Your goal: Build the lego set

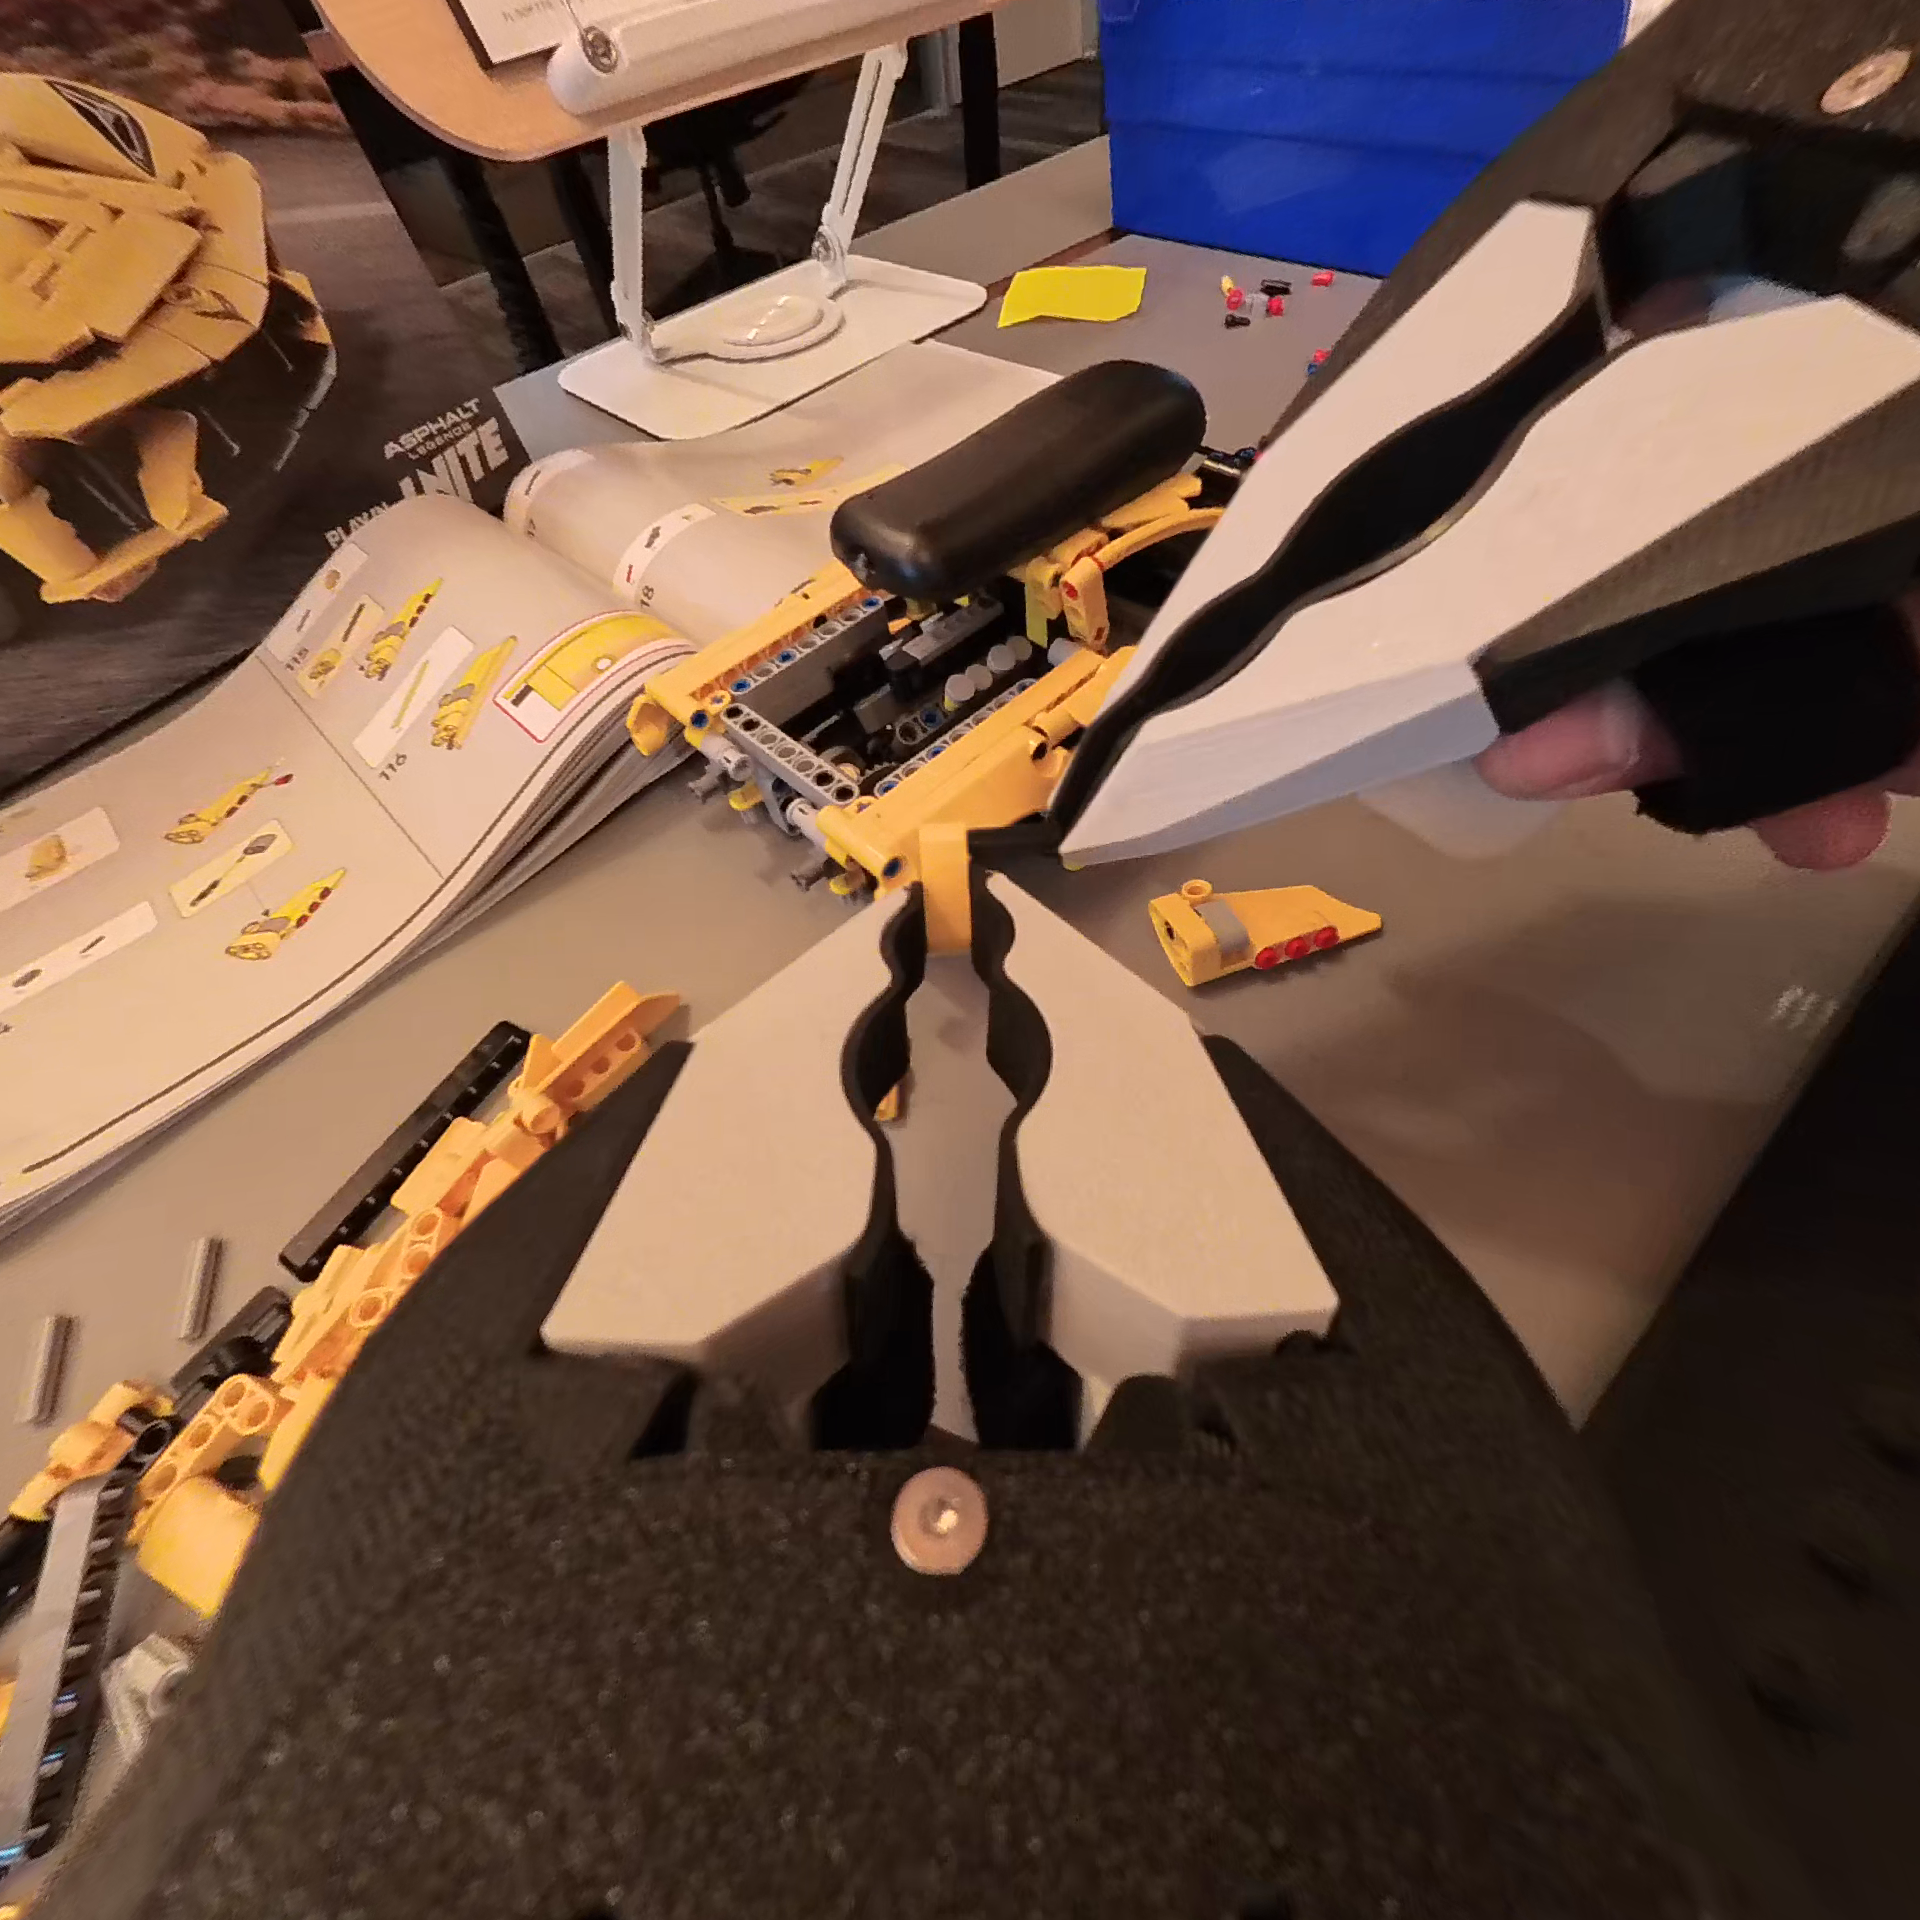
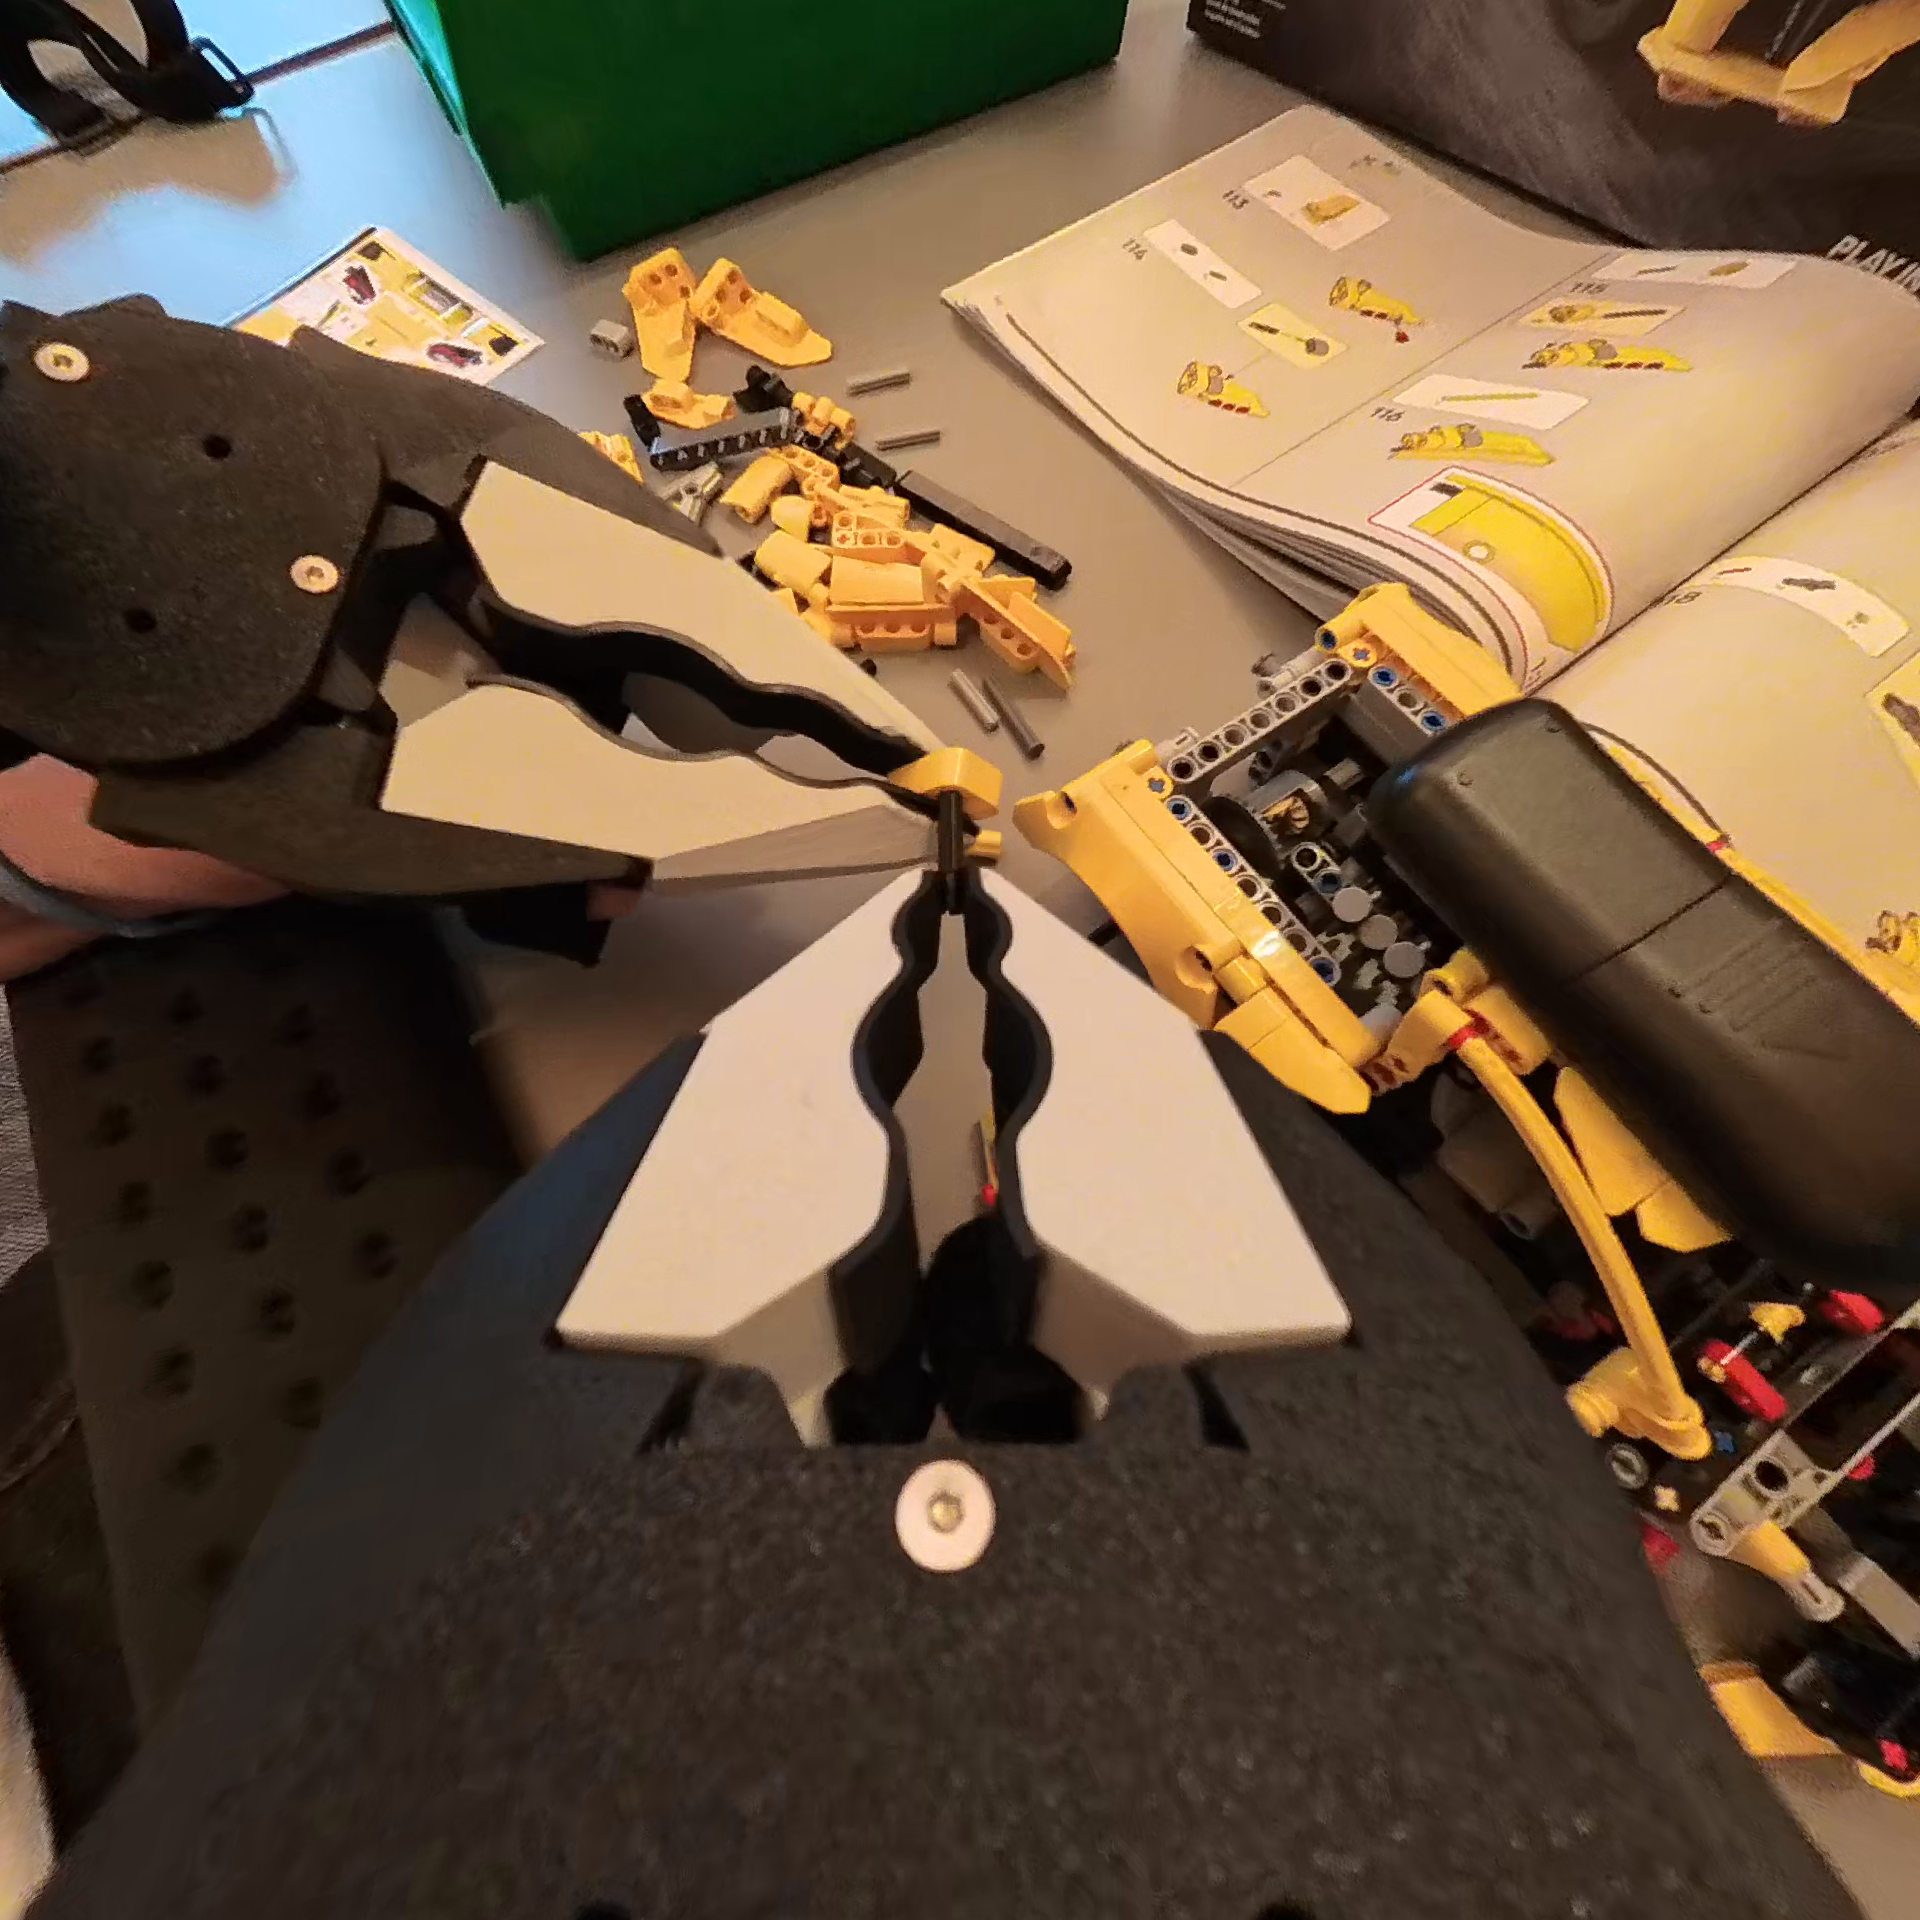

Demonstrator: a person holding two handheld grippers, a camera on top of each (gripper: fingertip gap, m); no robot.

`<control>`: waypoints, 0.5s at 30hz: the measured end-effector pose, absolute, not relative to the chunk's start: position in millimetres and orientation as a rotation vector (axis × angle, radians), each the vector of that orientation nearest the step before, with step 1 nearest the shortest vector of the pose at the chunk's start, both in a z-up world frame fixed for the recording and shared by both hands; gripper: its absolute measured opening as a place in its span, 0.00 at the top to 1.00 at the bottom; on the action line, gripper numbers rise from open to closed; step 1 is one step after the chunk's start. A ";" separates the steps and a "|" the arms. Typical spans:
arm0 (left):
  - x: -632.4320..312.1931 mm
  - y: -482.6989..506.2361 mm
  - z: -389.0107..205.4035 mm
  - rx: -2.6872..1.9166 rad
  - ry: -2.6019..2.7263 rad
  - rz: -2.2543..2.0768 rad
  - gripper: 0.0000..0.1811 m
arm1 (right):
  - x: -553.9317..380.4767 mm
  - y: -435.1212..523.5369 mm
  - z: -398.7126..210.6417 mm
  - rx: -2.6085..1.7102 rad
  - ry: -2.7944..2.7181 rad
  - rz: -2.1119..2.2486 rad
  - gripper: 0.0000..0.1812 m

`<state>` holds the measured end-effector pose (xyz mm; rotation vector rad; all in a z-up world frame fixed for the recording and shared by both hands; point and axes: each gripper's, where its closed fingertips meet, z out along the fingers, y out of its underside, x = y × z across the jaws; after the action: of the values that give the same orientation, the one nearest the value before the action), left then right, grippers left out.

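My left gripper [image 1: 945,902] is shut on a small yellow curved piece [image 1: 943,868] and holds it above the table; it also shows in the right wrist view [image 2: 920,795], coming in from the left with the piece [image 2: 951,774]. My right gripper [image 2: 951,891] is shut on a short black pin [image 2: 950,831] that stands upright and meets the underside of the yellow piece. In the left wrist view the right gripper [image 1: 1044,840] comes in from the upper right, tip to tip with mine. The partly built yellow car [image 1: 883,707] [image 2: 1278,831] lies just beyond.
A black oblong object [image 1: 1018,478] [image 2: 1662,987] rests on the car. An open instruction booklet [image 1: 312,779] [image 2: 1455,364], a pile of loose yellow parts [image 1: 416,1247] [image 2: 883,561], a small yellow subassembly [image 1: 1257,925], a blue bin [image 1: 1351,125], a green bin [image 2: 779,94]. My two grippers' fingertips are within a few centimetres of each other.
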<state>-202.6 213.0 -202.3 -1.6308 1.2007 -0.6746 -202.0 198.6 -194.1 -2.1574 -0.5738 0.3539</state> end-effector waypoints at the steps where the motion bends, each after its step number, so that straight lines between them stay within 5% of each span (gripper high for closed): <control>1: -202.5 213.1 -202.4 -1.631 1.202 -0.672 0.96 | -202.0 198.9 -194.9 -2.163 -0.576 0.343 0.99; 15: -202.1 214.7 -213.8 -1.661 1.247 -0.536 0.96 | -199.6 204.1 -194.8 -2.167 -0.641 0.112 0.99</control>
<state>-202.1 214.7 -213.8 -1.6609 1.2471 -0.5358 -199.6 204.1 -194.8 -2.1669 -0.6412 0.1124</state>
